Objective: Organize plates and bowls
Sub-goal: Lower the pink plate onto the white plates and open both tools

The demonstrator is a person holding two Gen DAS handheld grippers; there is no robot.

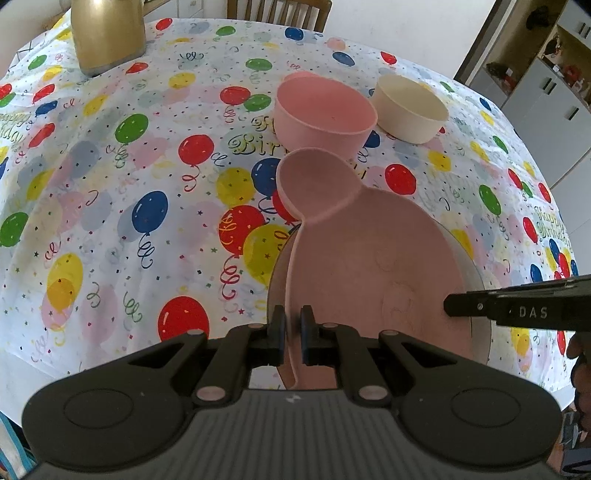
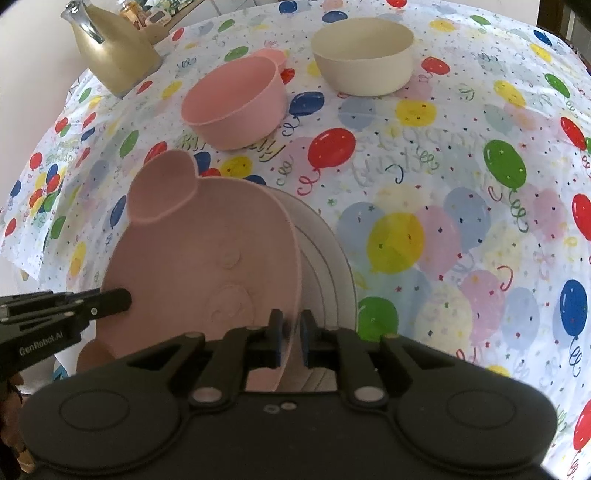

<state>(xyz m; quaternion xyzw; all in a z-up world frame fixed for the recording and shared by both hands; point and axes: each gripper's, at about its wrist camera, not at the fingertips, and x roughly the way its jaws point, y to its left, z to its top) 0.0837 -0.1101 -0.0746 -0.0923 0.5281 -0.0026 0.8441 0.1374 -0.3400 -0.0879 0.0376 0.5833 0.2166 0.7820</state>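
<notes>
A pink bear-shaped plate (image 1: 369,258) (image 2: 207,251) with a round ear lies tilted over a white plate (image 1: 480,295) (image 2: 325,258) on the balloon tablecloth. My left gripper (image 1: 293,314) is shut on the pink plate's left rim; its tip (image 2: 125,299) shows in the right wrist view. My right gripper (image 2: 291,317) straddles the opposite rim with a thin gap at the pads, and reaches in from the right (image 1: 448,306) in the left wrist view. Beyond stand a pink bowl (image 1: 325,110) (image 2: 236,107) and a cream bowl (image 1: 410,110) (image 2: 362,48), both upright.
A gold jug (image 1: 107,33) (image 2: 110,55) stands at the table's far left. A wooden chair (image 1: 277,11) is behind the table and grey cabinets (image 1: 546,74) are to the right. The tablecloth (image 2: 461,221) spreads right of the plates.
</notes>
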